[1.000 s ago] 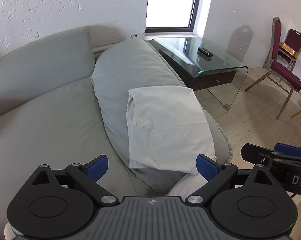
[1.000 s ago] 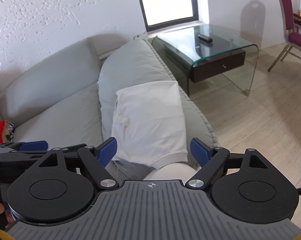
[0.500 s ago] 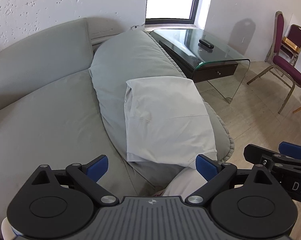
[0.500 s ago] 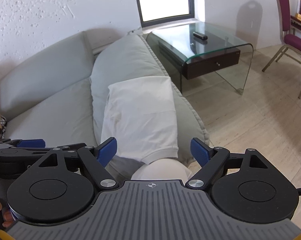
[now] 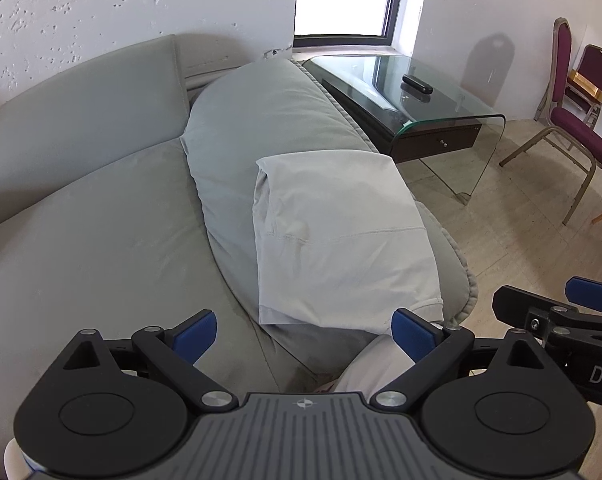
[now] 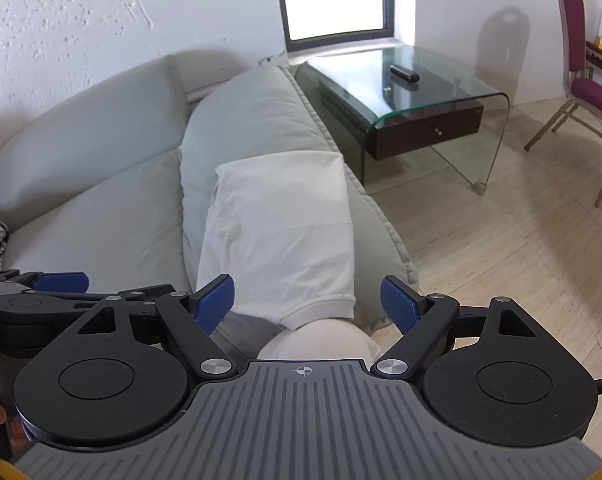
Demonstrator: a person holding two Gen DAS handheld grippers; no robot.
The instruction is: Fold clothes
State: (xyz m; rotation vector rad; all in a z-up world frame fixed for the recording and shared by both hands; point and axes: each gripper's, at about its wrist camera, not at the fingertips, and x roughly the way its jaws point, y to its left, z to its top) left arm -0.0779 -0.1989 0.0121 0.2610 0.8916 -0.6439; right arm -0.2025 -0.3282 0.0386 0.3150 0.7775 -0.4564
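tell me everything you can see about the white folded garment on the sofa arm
The white folded garment is a light, soft knit folded into a neat rectangle, with a stitched seam across its middle and a ribbed hem at the near corner. It lies draped flat over the grey sofa armrest, slightly creased. Neither open gripper touches it.

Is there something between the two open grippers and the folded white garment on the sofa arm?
Nothing visible stands in the way. The folded white garment lies alone on the grey sofa arm, just ahead of the left gripper and the right gripper. Both are open and empty, with only sofa fabric between.
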